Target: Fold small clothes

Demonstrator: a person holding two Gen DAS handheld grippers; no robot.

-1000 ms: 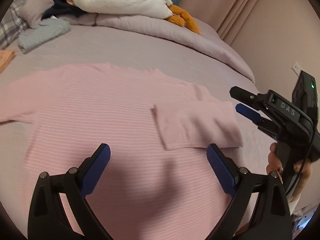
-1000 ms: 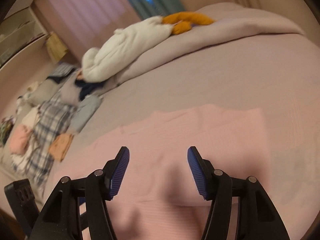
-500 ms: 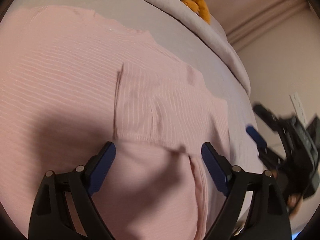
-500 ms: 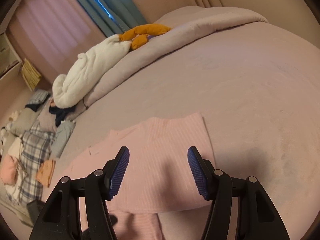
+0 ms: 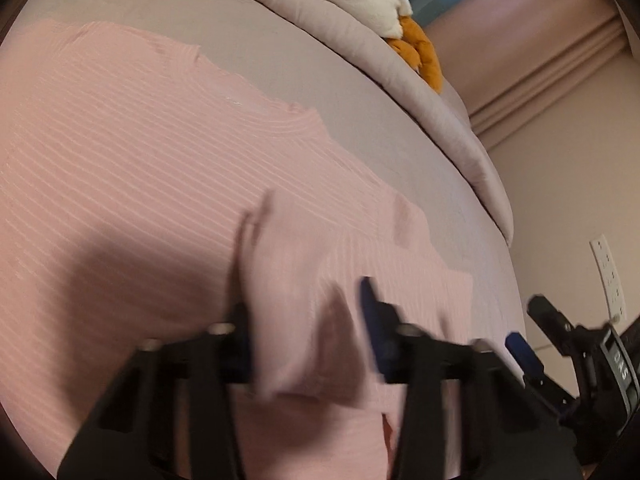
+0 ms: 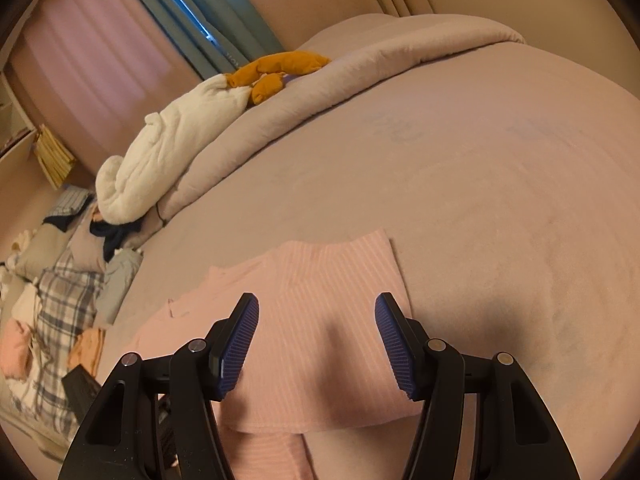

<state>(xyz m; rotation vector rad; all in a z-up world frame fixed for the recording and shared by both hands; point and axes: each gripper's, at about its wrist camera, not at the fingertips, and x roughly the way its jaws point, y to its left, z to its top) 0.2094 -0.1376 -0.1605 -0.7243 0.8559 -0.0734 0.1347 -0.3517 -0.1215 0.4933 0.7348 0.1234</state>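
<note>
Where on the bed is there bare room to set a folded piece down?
Free: the wide bare sheet to the right of the pink top, up to the rolled duvet, and the strip between the top's neckline and the duvet. Crowded: the far left, where the clothes pile lies beside the white plush.

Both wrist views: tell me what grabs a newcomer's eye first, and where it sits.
The pink ribbed top spread flat on the mauve bed dominates, its sleeve folded across the body. The left gripper, blurred, straddles a raised fold of that sleeve; the right gripper hangs open above it. Farther back, a white plush toy with orange feet lies on the rolled duvet.
</note>
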